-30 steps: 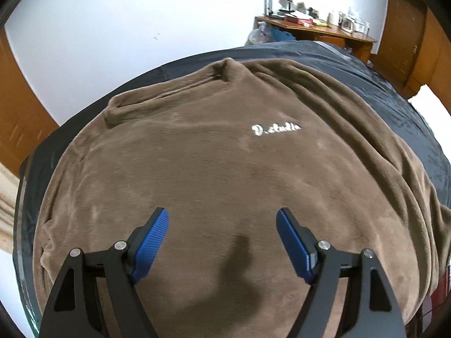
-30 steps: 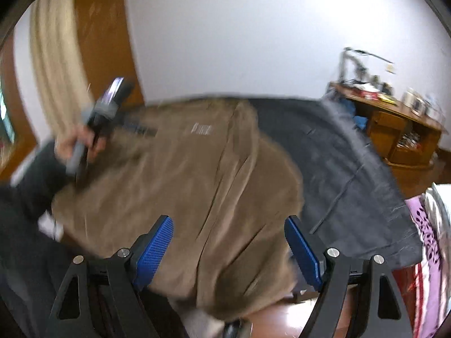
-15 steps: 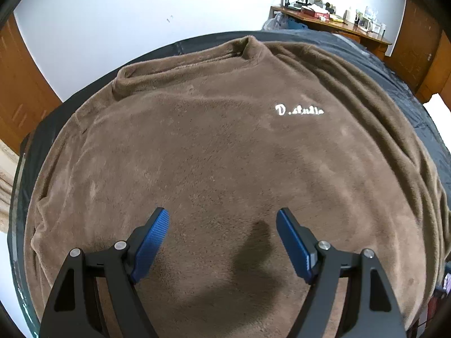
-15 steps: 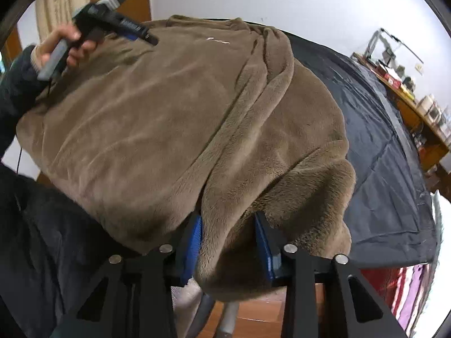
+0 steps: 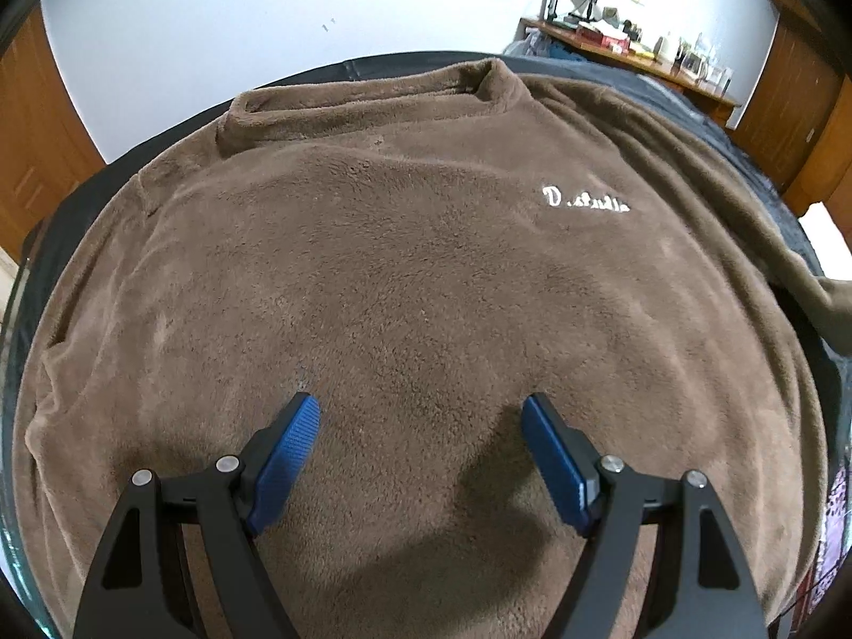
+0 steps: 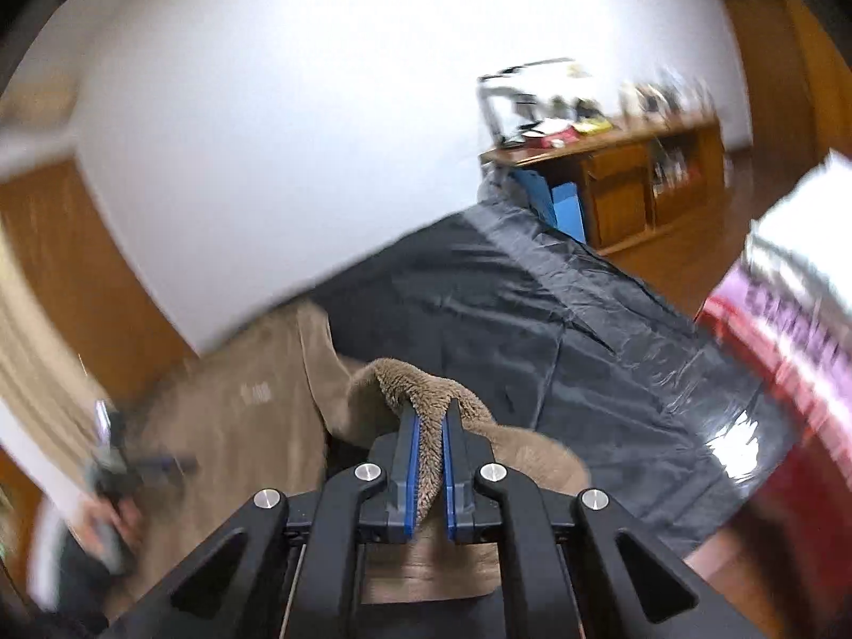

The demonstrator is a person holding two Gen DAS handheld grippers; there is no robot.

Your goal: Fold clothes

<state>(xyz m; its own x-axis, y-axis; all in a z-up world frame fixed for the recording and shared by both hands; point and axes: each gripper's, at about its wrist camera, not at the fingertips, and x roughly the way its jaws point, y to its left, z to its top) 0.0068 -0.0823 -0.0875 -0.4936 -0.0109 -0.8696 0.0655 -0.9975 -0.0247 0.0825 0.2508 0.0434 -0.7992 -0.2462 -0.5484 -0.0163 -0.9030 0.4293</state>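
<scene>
A brown fleece sweater (image 5: 404,266) with a small white logo (image 5: 584,199) lies spread on a table under a dark cover (image 5: 80,213), collar at the far side. My left gripper (image 5: 420,415) hovers open just over the sweater's lower middle, nothing between its blue pads (image 5: 287,447). In the right wrist view my right gripper (image 6: 428,415) is shut on a fold of the sweater (image 6: 420,383), lifted off the dark cover (image 6: 532,319). The rest of the sweater (image 6: 255,426) trails left, blurred. A hand with the left gripper (image 6: 114,474) shows at the lower left.
A wooden sideboard (image 6: 628,175) with clutter on top stands by the white wall at the back right. Wooden doors (image 5: 32,122) flank the room. A red and pink patterned fabric (image 6: 788,351) lies to the right of the table. The right wrist view is motion-blurred.
My right gripper closed on the sweater's edge fold and swung it up and to the right. My left gripper sank closer to the sweater, still open.
</scene>
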